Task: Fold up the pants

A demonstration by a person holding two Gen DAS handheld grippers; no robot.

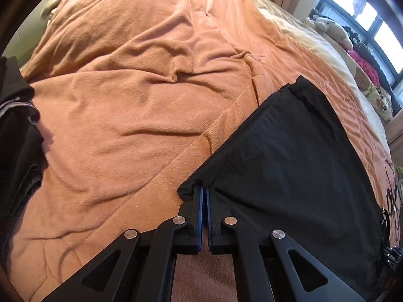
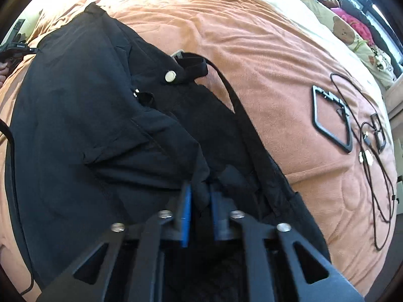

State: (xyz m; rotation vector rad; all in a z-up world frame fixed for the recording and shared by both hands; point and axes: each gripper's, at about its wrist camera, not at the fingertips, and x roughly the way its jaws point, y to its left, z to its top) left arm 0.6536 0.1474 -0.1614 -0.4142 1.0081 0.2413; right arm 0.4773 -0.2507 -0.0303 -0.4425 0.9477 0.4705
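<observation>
Black pants (image 1: pixel 289 156) lie flat on an orange blanket (image 1: pixel 131 88) that covers a bed. In the left wrist view my left gripper (image 1: pixel 204 192) is shut on the near corner of a pant leg hem, its blue pads pressed together with cloth between them. The right wrist view shows the waist end of the pants (image 2: pixel 88 100), with a silver snap button (image 2: pixel 170 76) and a loose black belt strap (image 2: pixel 241 115). My right gripper (image 2: pixel 200 196) is shut on a bunched fold of the waist cloth. The pants' middle is hidden by the fold.
A dark garment pile (image 1: pixel 17 138) sits at the blanket's left edge. Black frames (image 2: pixel 330 118) and tangled cables (image 2: pixel 377 171) lie on the blanket to the right of the pants. Plush toys (image 1: pixel 332 29) line the far side under a window (image 1: pixel 372 17).
</observation>
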